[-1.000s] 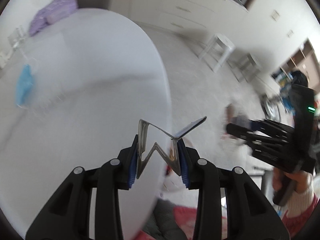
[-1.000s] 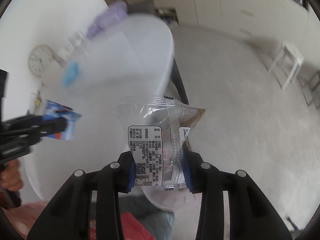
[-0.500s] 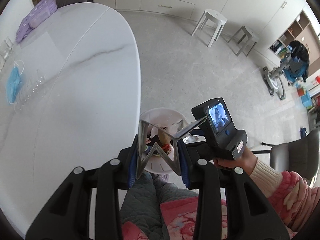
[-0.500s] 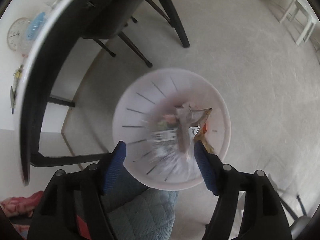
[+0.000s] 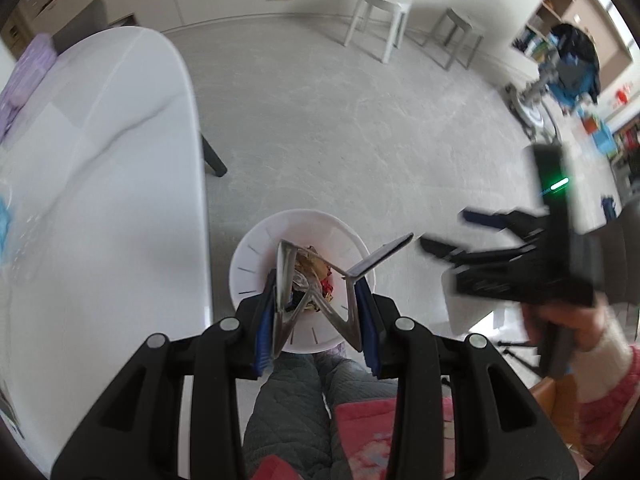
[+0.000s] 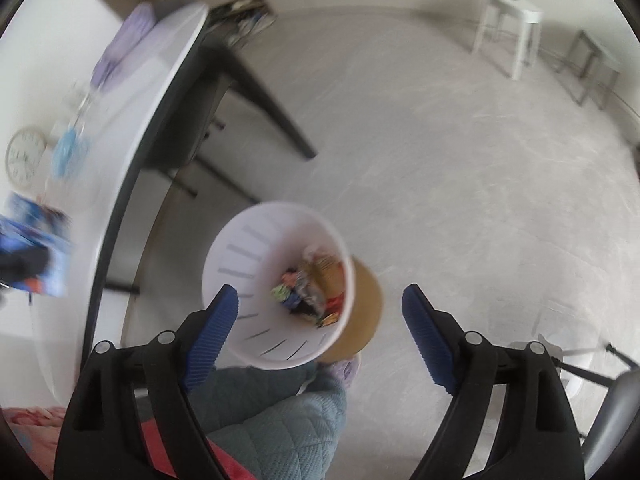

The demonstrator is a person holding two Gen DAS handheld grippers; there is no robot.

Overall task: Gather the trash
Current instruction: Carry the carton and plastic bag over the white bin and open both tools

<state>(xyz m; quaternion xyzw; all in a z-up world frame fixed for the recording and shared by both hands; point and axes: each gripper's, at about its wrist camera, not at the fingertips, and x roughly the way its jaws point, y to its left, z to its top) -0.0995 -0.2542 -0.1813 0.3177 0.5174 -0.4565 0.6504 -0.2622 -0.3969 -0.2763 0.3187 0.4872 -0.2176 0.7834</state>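
Our left gripper [image 5: 318,312] pinches a crinkled shiny wrapper [image 5: 344,276] between its blue pads [image 5: 366,320]. The wrapper is folded in zigzags, with one dark flap sticking up to the right. It hangs right over the white bin [image 5: 256,252], which stands on the grey floor [image 5: 360,140] just beside the edge of the white table [image 5: 100,200]. In the bin we see a pile of colourful trash [image 6: 310,292]: bits of red, green, blue and brown. Our right gripper [image 6: 320,328] has its jaws spread wide, and nothing is between them. From the right view the bin [image 6: 240,256] sits between and a little past the two blue pads [image 6: 212,334], and it looks blurry. In the left view our right gripper [image 5: 516,256] shows up at the right side, off to the side of the bin, also blurry, with a small green light on it. Our grey quilted knees [image 5: 292,396] are below the bin. On the far end of the table lies a purple thing [image 5: 28,72], and near the left edge a blue thing [image 6: 70,152] that is too blurry to tell. Two stools [image 5: 384,16] stand far off by the wall.
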